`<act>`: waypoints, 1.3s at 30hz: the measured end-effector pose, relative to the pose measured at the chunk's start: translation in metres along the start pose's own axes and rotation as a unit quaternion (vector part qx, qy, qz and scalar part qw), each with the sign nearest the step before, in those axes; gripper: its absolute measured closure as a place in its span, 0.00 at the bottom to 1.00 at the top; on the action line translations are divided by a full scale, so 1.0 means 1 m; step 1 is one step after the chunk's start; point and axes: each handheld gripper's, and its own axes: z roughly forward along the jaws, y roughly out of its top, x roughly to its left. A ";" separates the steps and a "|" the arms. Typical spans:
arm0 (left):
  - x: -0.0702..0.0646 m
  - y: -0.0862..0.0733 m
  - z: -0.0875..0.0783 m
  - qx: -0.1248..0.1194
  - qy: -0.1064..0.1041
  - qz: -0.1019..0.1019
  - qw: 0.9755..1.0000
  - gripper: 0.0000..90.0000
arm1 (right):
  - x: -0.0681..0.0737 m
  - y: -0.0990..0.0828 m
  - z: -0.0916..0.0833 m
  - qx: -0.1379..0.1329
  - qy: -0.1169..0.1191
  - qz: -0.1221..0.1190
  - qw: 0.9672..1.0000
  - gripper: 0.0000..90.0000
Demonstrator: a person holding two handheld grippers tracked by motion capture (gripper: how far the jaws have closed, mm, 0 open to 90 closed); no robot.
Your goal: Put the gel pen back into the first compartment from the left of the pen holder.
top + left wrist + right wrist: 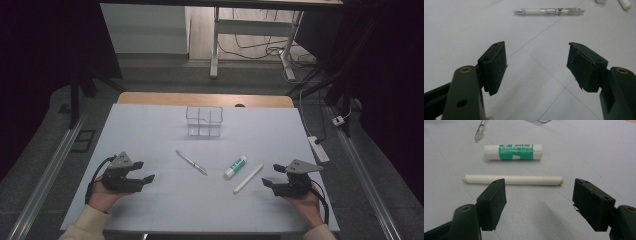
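Observation:
On the white table top [150,130] lie a clear pen [191,162], a green and white glue stick [235,167] and a white marker [248,178]. A clear divided holder [204,121] stands farther back at the middle. My left gripper [141,171] rests at the near left, jaws wide apart with nothing between them; ahead of it lies the pen [549,11]. My right gripper [271,175] sits at the near right, also open and empty. Just beyond its jaws lie the marker [512,180] and the glue stick [512,152].
A power strip [319,148] lies at the table's right edge. Metal rails run along the floor on both sides. A desk frame [215,45] with cables stands beyond the far edge.

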 end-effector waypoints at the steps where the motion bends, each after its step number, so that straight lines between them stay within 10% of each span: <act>1: 0.000 0.000 0.000 -0.001 0.000 -0.001 1.000 0.35 | 0.001 0.001 0.000 -0.002 0.001 0.001 1.000 0.30; 39: -0.004 -0.003 0.006 0.003 -0.005 -0.001 1.000 0.34 | 0.046 0.087 0.079 0.027 0.041 -0.012 0.999 0.34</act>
